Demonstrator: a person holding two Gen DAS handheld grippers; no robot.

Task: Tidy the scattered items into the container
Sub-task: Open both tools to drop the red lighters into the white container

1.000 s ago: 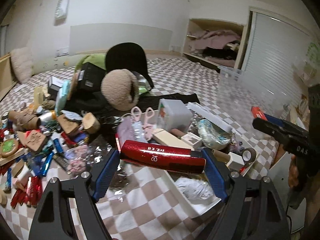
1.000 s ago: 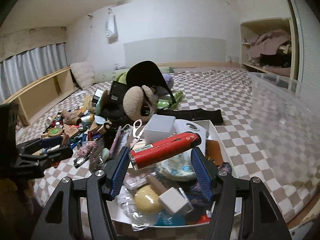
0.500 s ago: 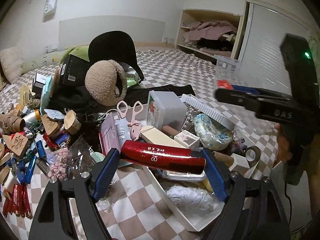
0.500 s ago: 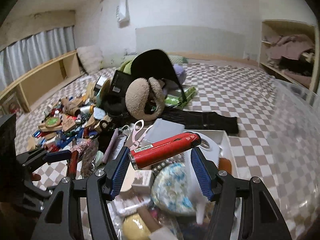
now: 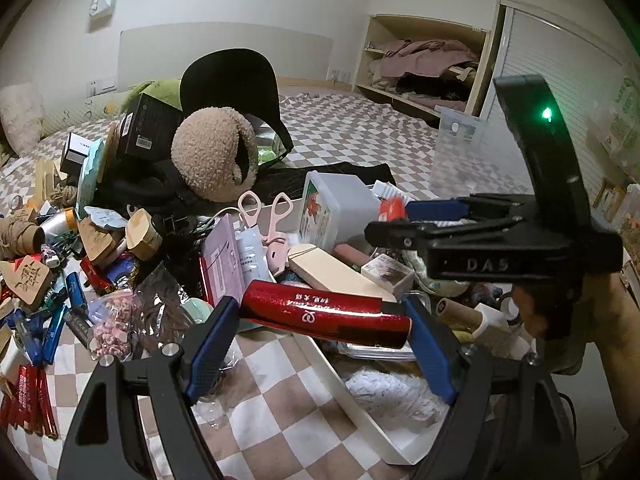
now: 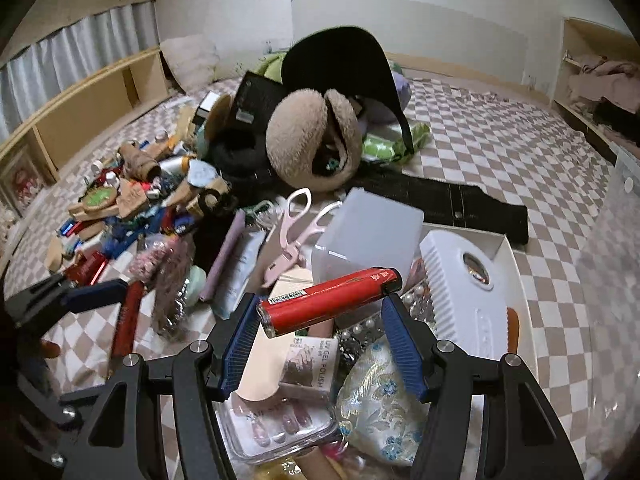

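Dim, soft indoor light; strong fisheye bending and dark vignetted corners; slight blur.

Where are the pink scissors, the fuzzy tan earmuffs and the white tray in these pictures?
pink scissors (image 6: 294,226): right wrist view, the handle shank.
fuzzy tan earmuffs (image 5: 210,152): left wrist view, front ear pad.
white tray (image 5: 340,384): left wrist view, near side wall.

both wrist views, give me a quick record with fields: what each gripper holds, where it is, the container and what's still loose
left gripper: shut on glittery red tube, held crosswise over the tray's near left edge
right gripper: shut on plain red tube, held above the tray's contents
container: white tray, already crowded
in tray: nail set box, floral pouch, white comb-like piece
still loose: pink scissors, fuzzy earmuffs, black cap, small clutter on the checkered cover
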